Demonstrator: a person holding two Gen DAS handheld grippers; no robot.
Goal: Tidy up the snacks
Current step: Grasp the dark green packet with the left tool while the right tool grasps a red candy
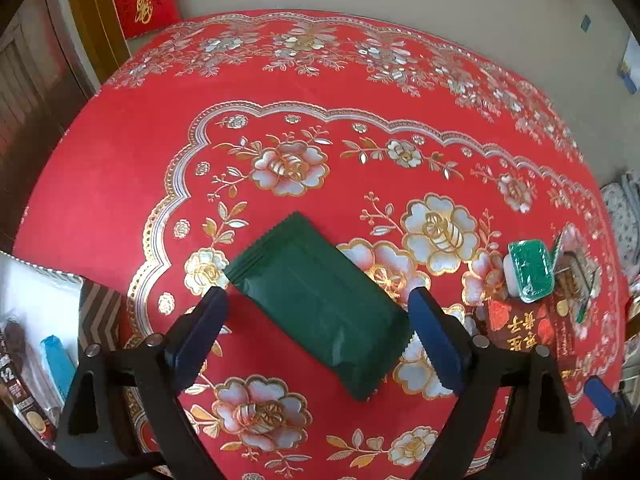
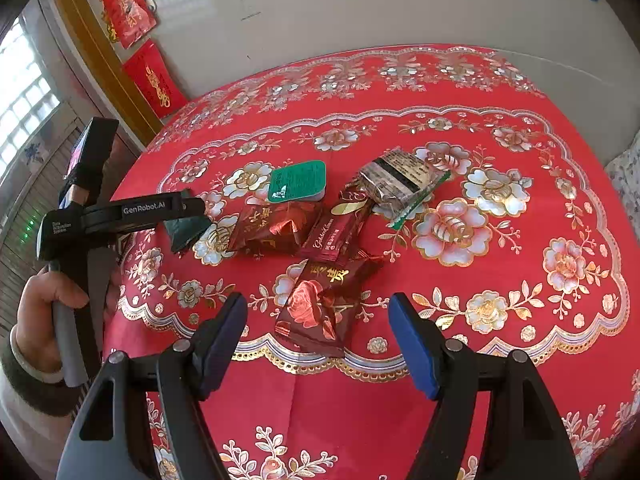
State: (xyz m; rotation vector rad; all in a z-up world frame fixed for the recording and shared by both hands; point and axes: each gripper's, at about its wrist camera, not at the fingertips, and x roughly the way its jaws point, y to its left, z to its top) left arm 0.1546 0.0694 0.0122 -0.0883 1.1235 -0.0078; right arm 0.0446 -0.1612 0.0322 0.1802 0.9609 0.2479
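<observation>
My left gripper [image 1: 316,320] stands wide, its blue pads clear of the dark green snack packet [image 1: 320,308] that lies flat on the red floral tablecloth [image 1: 120,184] between them. My right gripper [image 2: 318,322] is open too, nothing in it, hovering over a dark red rose-printed packet [image 2: 324,304]. Beyond that packet sits a maroon bar wrapper [image 2: 336,236], another red packet [image 2: 272,228] beside it, a green-lidded cup [image 2: 298,180] further back, and a silver wrapper [image 2: 396,180] right of the cup. My left hand [image 2: 44,304] grips its handle, far left.
</observation>
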